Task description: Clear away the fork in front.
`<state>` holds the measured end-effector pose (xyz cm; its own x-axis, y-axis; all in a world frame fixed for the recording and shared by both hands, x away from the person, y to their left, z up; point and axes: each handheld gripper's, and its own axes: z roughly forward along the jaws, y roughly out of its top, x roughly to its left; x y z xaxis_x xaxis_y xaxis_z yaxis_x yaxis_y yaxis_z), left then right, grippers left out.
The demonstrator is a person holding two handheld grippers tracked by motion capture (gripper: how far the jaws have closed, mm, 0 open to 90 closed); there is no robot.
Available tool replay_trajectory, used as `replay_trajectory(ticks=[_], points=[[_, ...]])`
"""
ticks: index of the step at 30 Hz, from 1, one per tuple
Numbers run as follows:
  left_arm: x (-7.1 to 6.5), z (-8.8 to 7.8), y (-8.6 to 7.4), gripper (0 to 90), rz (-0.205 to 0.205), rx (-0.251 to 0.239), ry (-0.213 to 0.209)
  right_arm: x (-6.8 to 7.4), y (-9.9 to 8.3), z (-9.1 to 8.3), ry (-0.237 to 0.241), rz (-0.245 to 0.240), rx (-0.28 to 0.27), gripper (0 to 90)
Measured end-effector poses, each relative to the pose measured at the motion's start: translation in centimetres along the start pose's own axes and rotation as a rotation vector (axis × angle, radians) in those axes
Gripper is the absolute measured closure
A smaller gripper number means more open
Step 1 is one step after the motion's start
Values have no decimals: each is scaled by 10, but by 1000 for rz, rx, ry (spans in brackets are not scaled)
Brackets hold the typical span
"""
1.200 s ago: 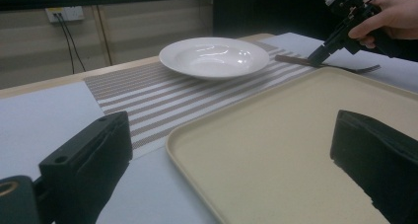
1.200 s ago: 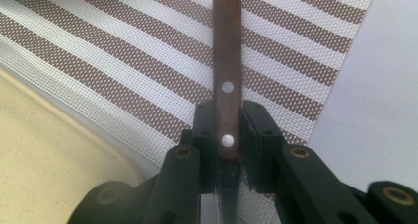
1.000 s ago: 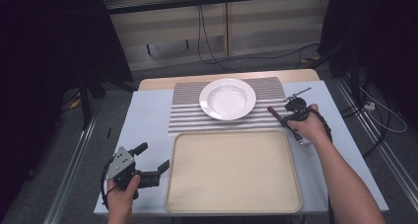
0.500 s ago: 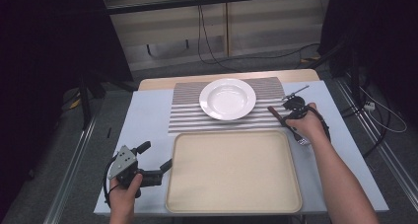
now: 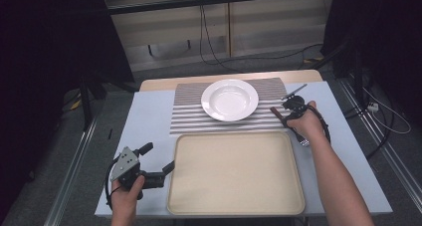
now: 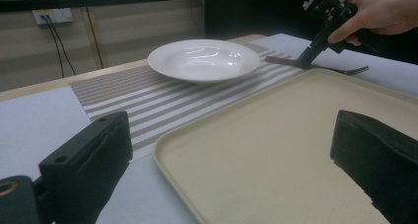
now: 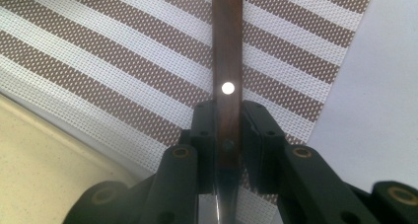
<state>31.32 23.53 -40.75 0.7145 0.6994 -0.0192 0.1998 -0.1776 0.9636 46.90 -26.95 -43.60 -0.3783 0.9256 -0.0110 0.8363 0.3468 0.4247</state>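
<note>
A fork with a dark wooden handle (image 7: 227, 61) lies across the right edge of the striped placemat (image 5: 189, 114). Its handle (image 6: 281, 61) is on the mat and its tines (image 6: 356, 70) are over the pale blue cloth. My right gripper (image 7: 227, 120) is shut on the handle just below a bright rivet; from above, this right gripper (image 5: 284, 115) sits right of the white plate (image 5: 230, 100). My left gripper (image 5: 158, 157) is open at the front left corner of the beige tray (image 5: 234, 206), one jaw over the tray rim, nothing between the jaws (image 6: 231, 165).
The white deep plate (image 6: 203, 60) rests on the placemat behind the tray (image 6: 276, 135). Pale blue cloth (image 5: 144, 121) covers the table to the left and right. Cables trail on the floor beyond the table's far edge.
My left gripper has edged slightly right and forward toward the tray corner. The right hand has hardly moved and keeps its hold on the fork.
</note>
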Motion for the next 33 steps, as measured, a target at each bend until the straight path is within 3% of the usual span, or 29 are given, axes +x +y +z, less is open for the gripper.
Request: replay_trajectory(ticks=[3,10,22,26,33], points=[[0,1,0,25,3,2,-2,1,2,1,-5,-8,8,766],[-2,6,-1,25,19,24,-12,-4,3,2,31,9,12,773],[-3,6,-1,25,8,18,-9,0,6,1,1,4,29,781],[-1,5,-2,25,2,16,1,-6,1,1,44,25,-11,782],[1,3,-2,24,3,24,20,-9,-1,-1,62,27,-34,782]])
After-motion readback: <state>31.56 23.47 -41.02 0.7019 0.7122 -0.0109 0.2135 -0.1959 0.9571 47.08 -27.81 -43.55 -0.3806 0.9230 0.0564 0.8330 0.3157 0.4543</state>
